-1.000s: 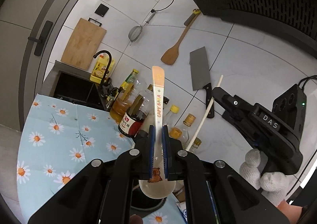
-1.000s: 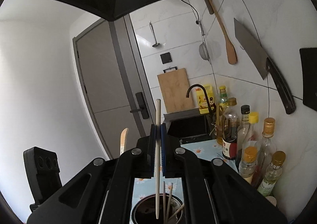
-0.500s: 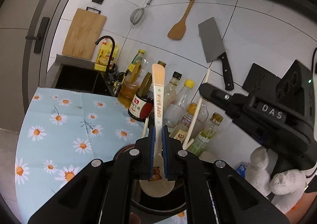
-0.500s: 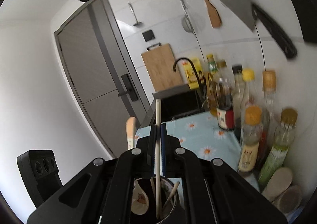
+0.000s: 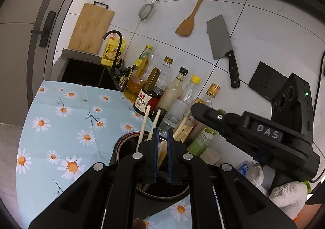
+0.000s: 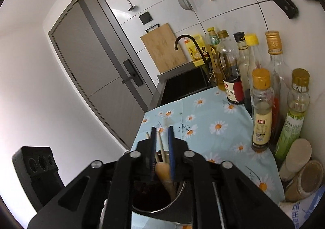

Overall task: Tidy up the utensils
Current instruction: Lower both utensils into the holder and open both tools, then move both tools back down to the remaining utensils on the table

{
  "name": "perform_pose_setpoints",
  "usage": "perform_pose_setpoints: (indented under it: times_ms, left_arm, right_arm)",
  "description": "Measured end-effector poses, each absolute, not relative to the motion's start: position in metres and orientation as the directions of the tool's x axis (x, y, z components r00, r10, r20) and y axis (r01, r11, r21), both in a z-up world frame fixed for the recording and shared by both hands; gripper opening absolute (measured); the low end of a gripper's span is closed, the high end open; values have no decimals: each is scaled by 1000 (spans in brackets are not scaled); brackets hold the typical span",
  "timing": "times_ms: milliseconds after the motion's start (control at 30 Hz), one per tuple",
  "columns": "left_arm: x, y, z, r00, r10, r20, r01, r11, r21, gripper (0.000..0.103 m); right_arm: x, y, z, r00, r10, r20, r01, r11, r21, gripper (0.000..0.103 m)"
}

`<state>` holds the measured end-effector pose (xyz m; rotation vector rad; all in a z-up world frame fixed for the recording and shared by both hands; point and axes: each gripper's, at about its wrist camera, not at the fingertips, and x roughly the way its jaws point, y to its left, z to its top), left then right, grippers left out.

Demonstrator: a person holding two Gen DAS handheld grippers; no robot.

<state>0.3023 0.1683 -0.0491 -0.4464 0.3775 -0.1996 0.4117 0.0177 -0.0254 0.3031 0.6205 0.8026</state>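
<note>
Noted at the left gripper [image 5: 162, 130]: jaws parted by a narrow slit, with the tip of the spoon [image 5: 161, 151] handle standing between the blue pads. No clear pressing of either pad on it; read as let go. Traced the spoon downward into the utensil holder [image 5: 119, 147], directly under the fingers.

Noted at the right gripper [image 6: 162, 127]: jaws just been opening, now visibly apart. Seen between them, clear of both pads, the thin chopsticks [image 6: 161, 144], lower ends down inside the same holder. Seen there too, from the right wrist, the rounded end of the spoon handle, leaning toward the metal rim.

Counted from the left wrist: two pale chopsticks upright at the holder's left side, a third slanting out to the right under the right gripper's fingertip. Placed the holder on the blue daisy tablecloth [image 5: 67, 117], near its front edge.

Recorded further out:
- Gloved hand [image 5: 288, 194], white knit, wrapped round the right gripper's grip, lower right.
- Row of sauce and oil bottles [image 5: 174, 91] against the tiled wall, just behind and right of the holder.
- Two small lidded jars [image 6: 298, 160] on their sides in the corner beside the bottles.
- Beyond the cloth: dark sink [image 5: 85, 72] with black faucet [image 5: 115, 46]; cutting board [image 5: 91, 28] leaning behind.
- On the wall: strainer [image 5: 145, 12], wooden spatula [image 5: 187, 24], cleaver [image 5: 220, 38].
</note>
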Motion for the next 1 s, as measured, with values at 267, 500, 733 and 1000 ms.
perform_pose_setpoints:
  times_ms: [267,500,733,1000]
  left_arm:
    - [291,169,-43,914,-257,-315,81,874,-479,19]
    - [270,164,-29,915,-239,-324,77,894,-441,19]
    - [243,163,-21,909,-232,-347,66,901,-429,23]
    - [212,149,-17,872,-268,-410,106,920,-377,23]
  right_arm:
    - [405,6,-13,525,759,-385,-572,650,500,23]
    - [386,0,0,512,765,-391,-595,644,481,36]
    - [360,-15,12,507,775,-377,-609,632,480,36]
    - [339,-41,8,436,787,-437,-571,617,541,36]
